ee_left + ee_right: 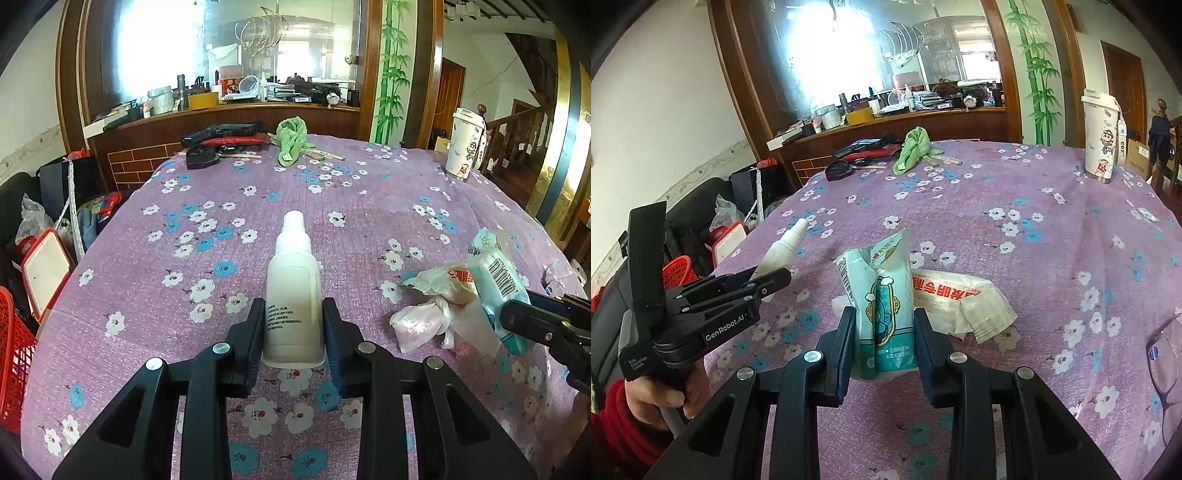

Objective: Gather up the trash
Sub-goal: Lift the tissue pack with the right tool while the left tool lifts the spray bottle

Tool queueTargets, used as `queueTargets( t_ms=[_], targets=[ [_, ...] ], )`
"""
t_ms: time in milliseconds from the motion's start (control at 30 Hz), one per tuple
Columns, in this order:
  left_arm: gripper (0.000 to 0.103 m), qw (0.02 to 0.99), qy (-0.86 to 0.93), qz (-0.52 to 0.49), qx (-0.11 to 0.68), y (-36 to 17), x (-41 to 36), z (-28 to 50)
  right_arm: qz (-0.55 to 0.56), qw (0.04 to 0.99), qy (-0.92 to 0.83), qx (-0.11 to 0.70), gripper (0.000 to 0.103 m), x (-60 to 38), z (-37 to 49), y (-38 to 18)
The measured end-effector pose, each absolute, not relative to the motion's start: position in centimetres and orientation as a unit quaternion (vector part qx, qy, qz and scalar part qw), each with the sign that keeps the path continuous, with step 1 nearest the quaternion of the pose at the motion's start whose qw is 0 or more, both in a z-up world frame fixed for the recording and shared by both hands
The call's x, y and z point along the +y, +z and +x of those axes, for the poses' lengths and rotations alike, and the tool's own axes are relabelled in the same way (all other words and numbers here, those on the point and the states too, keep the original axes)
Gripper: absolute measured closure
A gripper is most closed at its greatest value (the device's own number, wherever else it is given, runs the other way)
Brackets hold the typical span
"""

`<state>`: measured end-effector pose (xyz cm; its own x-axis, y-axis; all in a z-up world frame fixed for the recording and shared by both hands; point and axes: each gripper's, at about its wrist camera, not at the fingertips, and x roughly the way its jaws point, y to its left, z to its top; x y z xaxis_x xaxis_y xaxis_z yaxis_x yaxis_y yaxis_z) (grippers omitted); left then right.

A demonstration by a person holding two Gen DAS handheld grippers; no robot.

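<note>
1. I see a big mirror (221,48) in a wood frame fills the wall at 12 o'clock, with a cluttered ledge under it.
2. The tabletop (369,221) wears a purple flowered cloth; a green rag (291,138) lies at 12, a cartoon cup (463,146) at 2.
3. My left gripper (294,325) fingers clamp a white spray bottle (294,288).
4. My right gripper (885,328) fingers pinch a teal wrapper (886,306); crumpled bags (960,299) lie beside it.
</note>
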<state>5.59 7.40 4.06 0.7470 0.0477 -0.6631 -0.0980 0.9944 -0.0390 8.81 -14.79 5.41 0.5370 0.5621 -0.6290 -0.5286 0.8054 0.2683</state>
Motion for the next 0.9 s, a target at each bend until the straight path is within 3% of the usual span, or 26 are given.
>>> queueTargets(
  t_ms=[400, 900],
  targets=[
    [0.074, 0.944, 0.061, -0.009, 0.324, 5.7, 6.8, 3.9, 0.059, 0.875, 0.289, 0.385, 0.07, -15.6, 9.3, 5.7],
    [0.074, 0.954, 0.085, 0.023, 0.285, 8.6, 7.5, -4.6, 0.075, 0.871, 0.281, 0.395, 0.07, -14.2, 0.5, 7.2]
  ],
)
